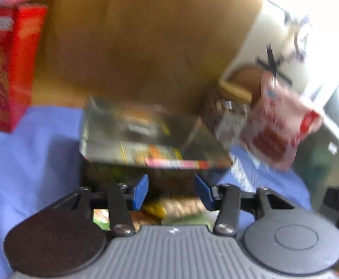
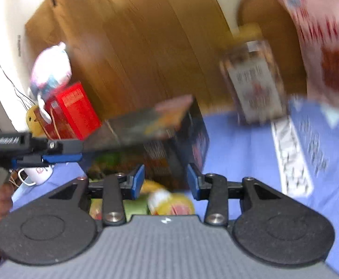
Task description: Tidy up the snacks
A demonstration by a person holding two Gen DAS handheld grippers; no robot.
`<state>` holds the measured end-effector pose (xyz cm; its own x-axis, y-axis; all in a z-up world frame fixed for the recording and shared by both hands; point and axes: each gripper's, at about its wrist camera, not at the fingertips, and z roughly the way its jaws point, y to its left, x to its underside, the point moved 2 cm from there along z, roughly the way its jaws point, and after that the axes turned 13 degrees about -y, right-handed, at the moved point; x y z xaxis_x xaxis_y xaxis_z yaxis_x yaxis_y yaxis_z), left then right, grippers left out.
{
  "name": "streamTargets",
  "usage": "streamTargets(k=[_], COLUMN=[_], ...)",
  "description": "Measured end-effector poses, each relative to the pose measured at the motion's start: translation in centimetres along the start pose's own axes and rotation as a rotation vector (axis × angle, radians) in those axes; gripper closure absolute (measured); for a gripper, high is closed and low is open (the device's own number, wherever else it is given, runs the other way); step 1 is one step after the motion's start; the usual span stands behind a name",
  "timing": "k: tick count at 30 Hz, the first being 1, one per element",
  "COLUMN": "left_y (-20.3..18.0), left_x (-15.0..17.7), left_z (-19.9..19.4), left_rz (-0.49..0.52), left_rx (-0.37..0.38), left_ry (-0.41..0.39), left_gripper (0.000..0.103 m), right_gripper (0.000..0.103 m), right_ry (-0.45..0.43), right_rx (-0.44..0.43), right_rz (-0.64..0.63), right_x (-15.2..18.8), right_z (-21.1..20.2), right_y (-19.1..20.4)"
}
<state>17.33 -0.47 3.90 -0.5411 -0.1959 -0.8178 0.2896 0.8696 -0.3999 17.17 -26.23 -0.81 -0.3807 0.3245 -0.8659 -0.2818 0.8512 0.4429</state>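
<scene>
White mug (image 2: pixel 39 174) and left claw (image 2: pixel 61 157) appear only in right wrist view

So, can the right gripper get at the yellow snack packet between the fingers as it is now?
Probably yes. The right gripper is open with nothing in it, and the yellow snack packet lies just below the fingers, uncovered. The dark box stands close behind, and blur hides exact clearance.

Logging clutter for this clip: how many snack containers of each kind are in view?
Boxes: 2, the red box and the dark open box
Jars: 1, the labelled jar
Pouches: 1, the pink-and-red pouch
Total: 4. The packets inside the dark open box are too blurred to count.
</scene>
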Motion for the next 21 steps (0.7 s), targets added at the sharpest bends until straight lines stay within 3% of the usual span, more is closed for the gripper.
streamTargets(k=[3, 8, 10, 16, 21], left_y=[-0.8, -0.4, -0.7, -3.5, -4.4], left_x=[1.8, 3.4, 3.6, 5.8, 7.8], left_z=[2.2, 4.1, 3.5, 0.7, -2.4], left_rz=[0.036, 0.023, 0.013, 0.071, 0.059], left_rx=[-0.037, -0.047, -0.028, 0.005, 0.05], left_ry=[0.04, 0.072, 0.088, 0.105, 0.116], left_gripper=[0.044, 0.046, 0.051, 0.053, 0.053], right_gripper=[0.059, 0.057, 0.057, 0.057, 0.057], right_ry=[0.054, 0.122, 0.138, 0.148, 0.141], right_rx=[-0.006, -0.038, -0.054, -0.072, -0.069], right_rz=[0.064, 0.171, 0.18, 0.119, 0.096], right_x=[1.0, 1.7, 1.7, 2.9, 4.0], right_z=[1.4, 2.5, 2.4, 0.0, -3.6], right_y=[-0.7, -1.4, -1.2, 0.6, 1.5])
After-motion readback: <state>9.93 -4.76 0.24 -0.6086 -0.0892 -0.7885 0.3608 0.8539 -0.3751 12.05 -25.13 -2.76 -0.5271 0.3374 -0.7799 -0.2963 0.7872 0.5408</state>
